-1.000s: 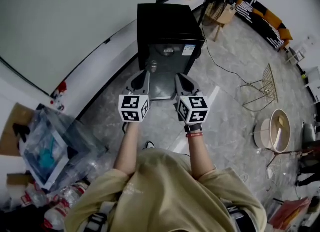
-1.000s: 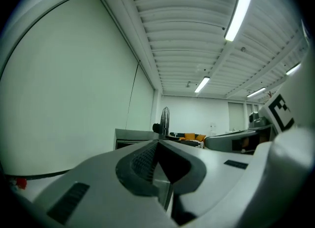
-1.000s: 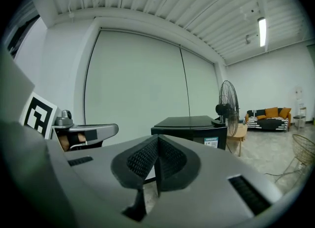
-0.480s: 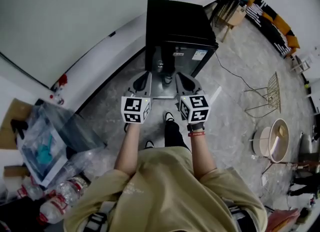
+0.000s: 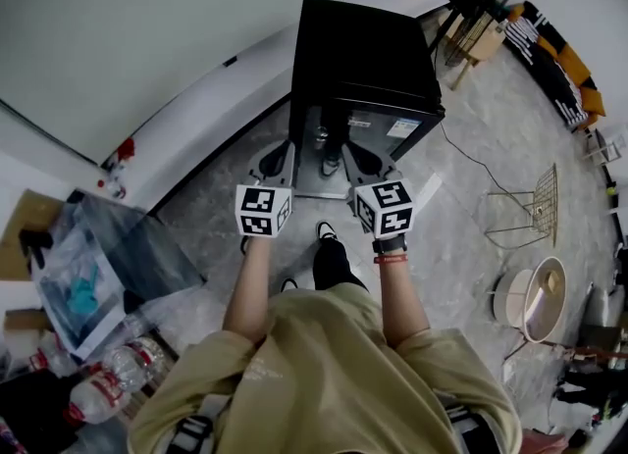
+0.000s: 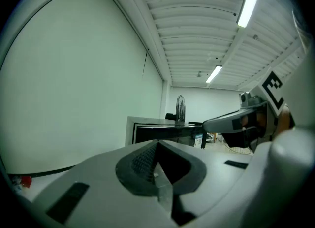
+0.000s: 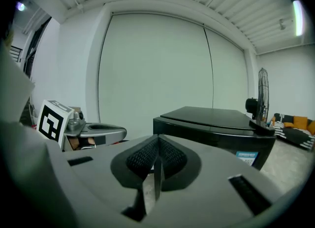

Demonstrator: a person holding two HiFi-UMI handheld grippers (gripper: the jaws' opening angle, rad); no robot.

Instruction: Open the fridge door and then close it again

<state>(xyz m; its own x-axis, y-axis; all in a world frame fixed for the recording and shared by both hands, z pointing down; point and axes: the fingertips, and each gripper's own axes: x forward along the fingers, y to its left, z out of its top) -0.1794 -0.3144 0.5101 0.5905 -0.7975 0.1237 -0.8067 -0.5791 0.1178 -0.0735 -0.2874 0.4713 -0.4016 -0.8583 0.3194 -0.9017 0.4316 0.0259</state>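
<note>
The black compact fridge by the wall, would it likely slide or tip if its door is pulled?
The black compact fridge looks squat and boxy, so it probably won't tip. On the smooth grey floor, it might slide slightly.

The room is evenly bright, lit by long tube lamps [image 6: 248, 0] on the ribbed ceiling above the fridge [image 5: 363, 60]; the nearest tube burns out to white glare. The fridge's black top stays dark, and its glossy front gives a dull reflection. The pale floor [image 5: 471, 227] right of the fridge shows only faint, soft shadows. Every view bulges like a fisheye: the wall line left of the fridge bends, and the gripper views darken to black corners. Nearer than the fridge, the left claw [image 6: 157, 146] and right claw [image 7: 157, 148] loom soft and blurred.
</note>
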